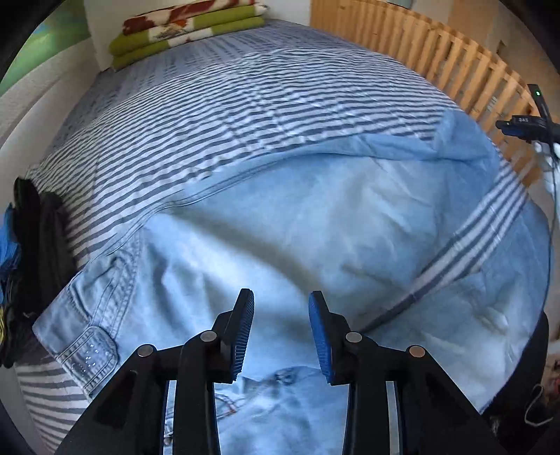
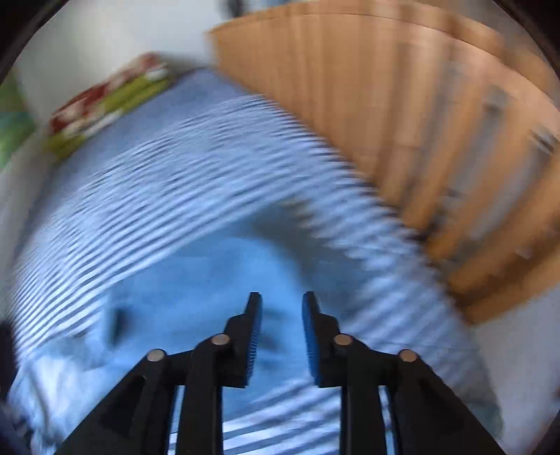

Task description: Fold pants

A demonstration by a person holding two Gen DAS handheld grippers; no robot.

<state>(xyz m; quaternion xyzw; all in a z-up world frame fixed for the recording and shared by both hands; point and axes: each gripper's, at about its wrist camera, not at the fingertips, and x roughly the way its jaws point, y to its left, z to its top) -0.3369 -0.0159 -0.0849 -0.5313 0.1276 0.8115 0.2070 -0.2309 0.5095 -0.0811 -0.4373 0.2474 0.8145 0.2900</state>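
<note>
Left wrist view: light-blue jeans lie spread across the striped bedsheet, waistband and belt loop at lower left. Left gripper hangs above the denim, jaws partly apart, nothing between them. Folded green blanket sits at the bed's far end. Right wrist view, heavily blurred: right gripper likewise partly apart and empty over the jeans, beside wooden slats.

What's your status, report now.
Left gripper and right gripper open, empty. Jeans spread on striped bed. Nothing blocking.
</note>
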